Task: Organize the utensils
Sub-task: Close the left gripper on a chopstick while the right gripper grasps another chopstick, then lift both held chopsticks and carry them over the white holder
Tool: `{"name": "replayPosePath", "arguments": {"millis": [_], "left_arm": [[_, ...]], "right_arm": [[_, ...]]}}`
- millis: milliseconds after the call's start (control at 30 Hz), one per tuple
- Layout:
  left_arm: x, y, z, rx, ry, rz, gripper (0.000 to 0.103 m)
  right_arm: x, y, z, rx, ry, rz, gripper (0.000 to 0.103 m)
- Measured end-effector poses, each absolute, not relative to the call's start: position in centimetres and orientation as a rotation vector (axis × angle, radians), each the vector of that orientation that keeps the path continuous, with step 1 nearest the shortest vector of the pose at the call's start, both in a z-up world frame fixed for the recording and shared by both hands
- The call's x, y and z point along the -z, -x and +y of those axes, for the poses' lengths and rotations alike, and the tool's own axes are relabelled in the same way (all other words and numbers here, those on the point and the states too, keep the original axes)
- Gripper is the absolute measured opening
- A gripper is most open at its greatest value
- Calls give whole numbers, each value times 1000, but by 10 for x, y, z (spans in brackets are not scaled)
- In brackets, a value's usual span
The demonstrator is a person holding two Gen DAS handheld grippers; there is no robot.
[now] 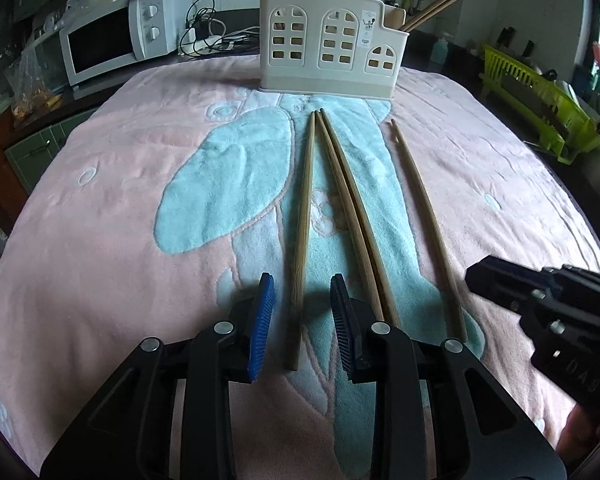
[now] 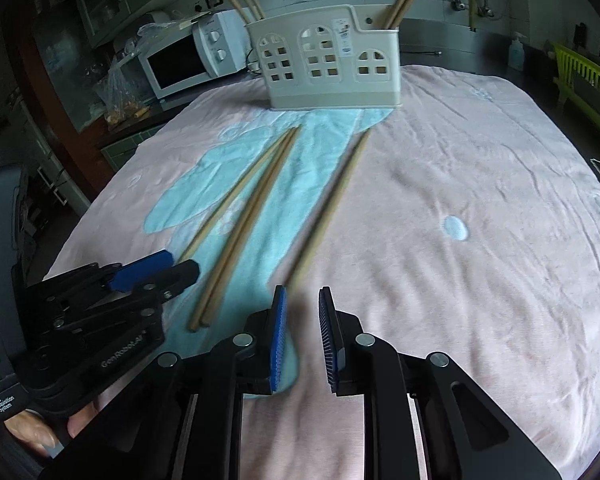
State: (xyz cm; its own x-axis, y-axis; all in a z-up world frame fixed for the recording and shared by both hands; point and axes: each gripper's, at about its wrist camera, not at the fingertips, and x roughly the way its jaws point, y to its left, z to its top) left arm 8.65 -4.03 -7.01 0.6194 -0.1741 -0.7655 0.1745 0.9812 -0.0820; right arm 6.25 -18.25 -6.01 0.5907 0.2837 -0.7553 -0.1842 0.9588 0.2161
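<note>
Several wooden chopsticks lie on a pink and blue towel [image 1: 100, 220]. My left gripper [image 1: 302, 284] is open, low over the towel, with its pads on either side of the near end of the leftmost chopstick [image 1: 302, 216]. A touching pair [image 1: 350, 208] lies just right of it, and a single chopstick [image 1: 424, 216] further right. My right gripper [image 2: 302, 294] is open and empty, just short of the near end of that single chopstick [image 2: 332, 204]. A white utensil holder [image 1: 332, 46] with arched cut-outs stands at the far edge and holds more chopsticks; it also shows in the right wrist view [image 2: 328, 64].
A white microwave [image 1: 112, 36] and tangled cables [image 1: 208, 36] sit behind the towel at the left. A green dish rack [image 1: 540, 96] stands at the right. The right gripper's body [image 1: 540, 308] is close beside my left one.
</note>
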Motion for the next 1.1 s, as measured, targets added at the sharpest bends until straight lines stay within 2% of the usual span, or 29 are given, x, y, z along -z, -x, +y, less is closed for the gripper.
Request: {"name": "replayPosePath", "arguments": {"millis": [267,433,467,633,1100], "left_arm": [[71,-88,-36,225,33,878,27],[71,-91,-38,217,28,878,19],[71,-91,-37,214,30,879,13],[70,-94,-31,236,32,888,7],[73,-93,-36,242,52,899,11]], "right_arm": [[70,-62,-161,-249,-59,915,17],[71,-61,-159,-218,-21,905,8],[71,-61,-161,-219,-35,908,7],[66,-60,-175,-209,-62,894,7],[30,-48,-195,-200,-30,769,7]]}}
